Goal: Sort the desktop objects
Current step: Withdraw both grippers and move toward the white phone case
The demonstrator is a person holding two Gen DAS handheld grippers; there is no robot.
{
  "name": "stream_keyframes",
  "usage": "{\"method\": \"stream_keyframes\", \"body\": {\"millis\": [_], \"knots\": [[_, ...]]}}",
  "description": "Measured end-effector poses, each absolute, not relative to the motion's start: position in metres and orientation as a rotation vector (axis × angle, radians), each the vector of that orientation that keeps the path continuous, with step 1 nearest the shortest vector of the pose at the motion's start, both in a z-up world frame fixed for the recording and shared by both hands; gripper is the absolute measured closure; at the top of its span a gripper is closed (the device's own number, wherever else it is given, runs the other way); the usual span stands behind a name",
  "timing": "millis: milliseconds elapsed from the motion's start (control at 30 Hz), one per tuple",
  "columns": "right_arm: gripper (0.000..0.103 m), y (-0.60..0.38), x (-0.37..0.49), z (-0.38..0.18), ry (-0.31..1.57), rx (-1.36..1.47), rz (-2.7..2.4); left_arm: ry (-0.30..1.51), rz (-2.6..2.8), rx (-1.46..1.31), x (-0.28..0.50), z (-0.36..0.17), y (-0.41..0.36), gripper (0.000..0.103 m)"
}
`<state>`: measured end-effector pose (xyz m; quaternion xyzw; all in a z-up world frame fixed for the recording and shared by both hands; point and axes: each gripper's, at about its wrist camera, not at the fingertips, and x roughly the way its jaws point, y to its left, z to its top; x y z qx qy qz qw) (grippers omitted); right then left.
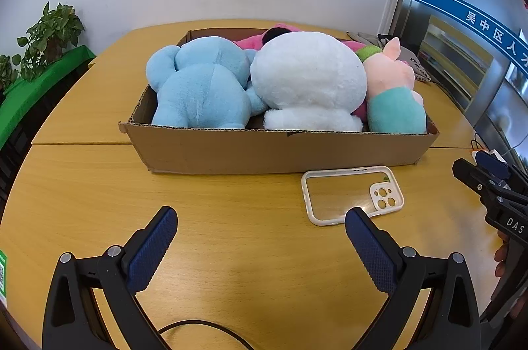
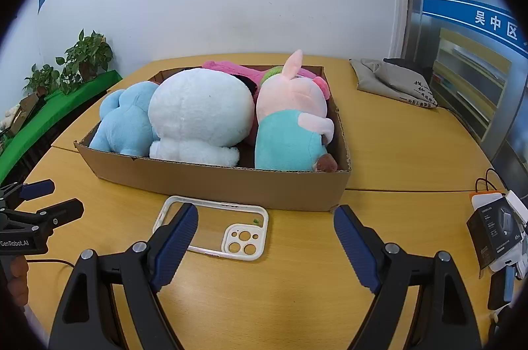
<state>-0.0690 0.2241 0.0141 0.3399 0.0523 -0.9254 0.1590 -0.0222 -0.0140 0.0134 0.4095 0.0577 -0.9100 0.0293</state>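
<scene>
Phone case (image 2: pixel 211 228) lay on the table (image 2: pixel 297 284) just before the box (image 2: pixel 211 181), which already held the plush toys (image 2: pixel 201 119); it alone seemed left to sort. Left gripper (image 1: pixel 260 238) and right gripper (image 2: pixel 265 238) both stood apart, empty. Readable: "GenRobot.AI", "DAS", "吴中区".

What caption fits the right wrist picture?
Open right gripper hovers over a phone case beside a cardboard box of plush toys.

Black gripper frames, blue textured fingers (image 1: pixel 153 247), silver screws.
</scene>
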Motion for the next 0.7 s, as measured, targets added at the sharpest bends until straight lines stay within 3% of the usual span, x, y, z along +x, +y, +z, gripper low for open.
{"method": "stream_keyframes", "body": {"millis": [700], "knots": [[0.018, 0.227, -0.076, 0.007, 0.134, 0.996, -2.637, 0.2, -2.83, 1.312, -0.034, 0.006, -0.006, 0.0]]}}
